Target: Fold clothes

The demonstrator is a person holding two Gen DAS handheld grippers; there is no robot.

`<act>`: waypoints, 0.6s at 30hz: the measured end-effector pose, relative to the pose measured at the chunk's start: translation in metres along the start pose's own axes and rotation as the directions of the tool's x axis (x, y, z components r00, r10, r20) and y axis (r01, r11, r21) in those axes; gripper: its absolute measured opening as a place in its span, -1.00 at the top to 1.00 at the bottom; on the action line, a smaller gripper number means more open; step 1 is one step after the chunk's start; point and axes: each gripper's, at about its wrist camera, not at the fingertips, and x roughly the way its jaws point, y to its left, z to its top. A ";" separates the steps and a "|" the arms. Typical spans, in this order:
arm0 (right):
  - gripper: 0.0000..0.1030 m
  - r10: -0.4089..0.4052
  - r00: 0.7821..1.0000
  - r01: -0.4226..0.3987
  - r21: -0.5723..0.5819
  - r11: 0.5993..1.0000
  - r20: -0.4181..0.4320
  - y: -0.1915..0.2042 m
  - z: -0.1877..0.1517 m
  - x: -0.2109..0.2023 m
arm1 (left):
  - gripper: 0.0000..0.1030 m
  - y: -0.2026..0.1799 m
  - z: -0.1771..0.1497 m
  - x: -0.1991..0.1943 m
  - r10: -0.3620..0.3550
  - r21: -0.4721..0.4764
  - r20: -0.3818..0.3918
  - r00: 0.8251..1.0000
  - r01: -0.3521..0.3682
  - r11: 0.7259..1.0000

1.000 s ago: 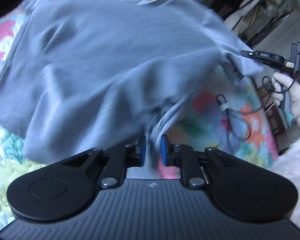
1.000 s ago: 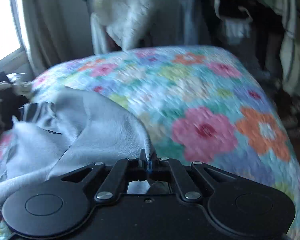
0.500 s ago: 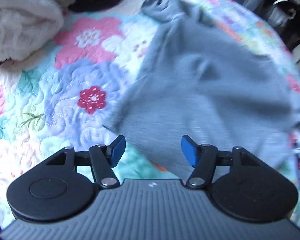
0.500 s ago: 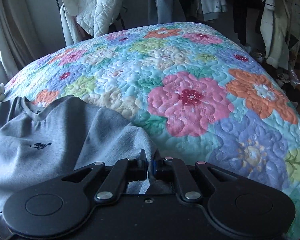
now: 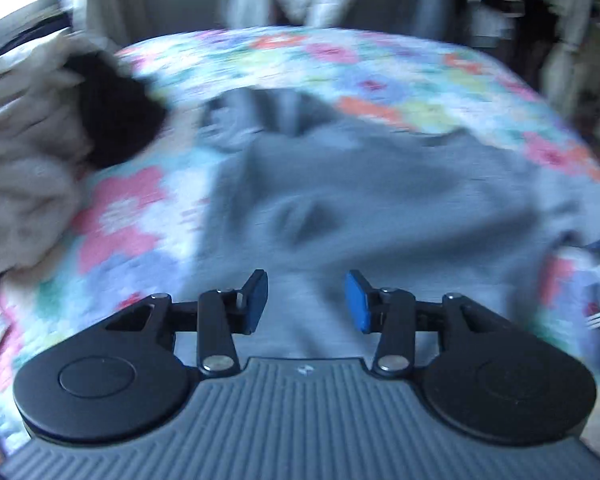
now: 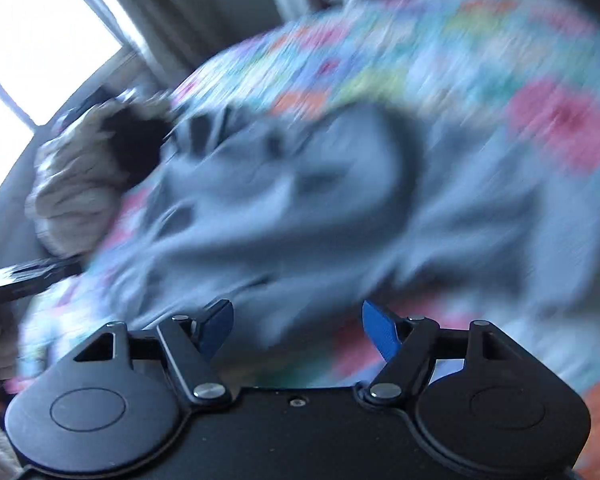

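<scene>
A grey sweatshirt [image 5: 372,200] lies spread and rumpled on the flowered quilt [image 5: 300,64] of the bed. My left gripper [image 5: 306,300] is open just above the garment's near edge, blue pads apart, nothing between them. The right wrist view is heavily blurred: the same grey sweatshirt [image 6: 300,208] lies bunched ahead, and my right gripper [image 6: 298,326] is open over its near part, holding nothing. The other gripper [image 6: 28,278] shows as a dark shape at the left edge of the right wrist view.
A heap of beige and black clothes [image 5: 32,168] sits on the bed's left side, also seen as a beige pile [image 6: 80,188]. A bright window [image 6: 40,40] is at the left. Hanging clothes [image 5: 540,20] crowd the room beyond the bed.
The right gripper has let go of the sweatshirt and opened. The left gripper, open since half a second ago, swung to face along the bed. The garment now lies on the quilt.
</scene>
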 end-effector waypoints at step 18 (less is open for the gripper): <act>0.76 0.339 0.934 -0.356 0.279 0.892 0.110 -0.008 0.022 0.065 | -0.57 -0.118 -0.039 0.072 -0.149 0.158 -0.081 0.985 0.161 0.974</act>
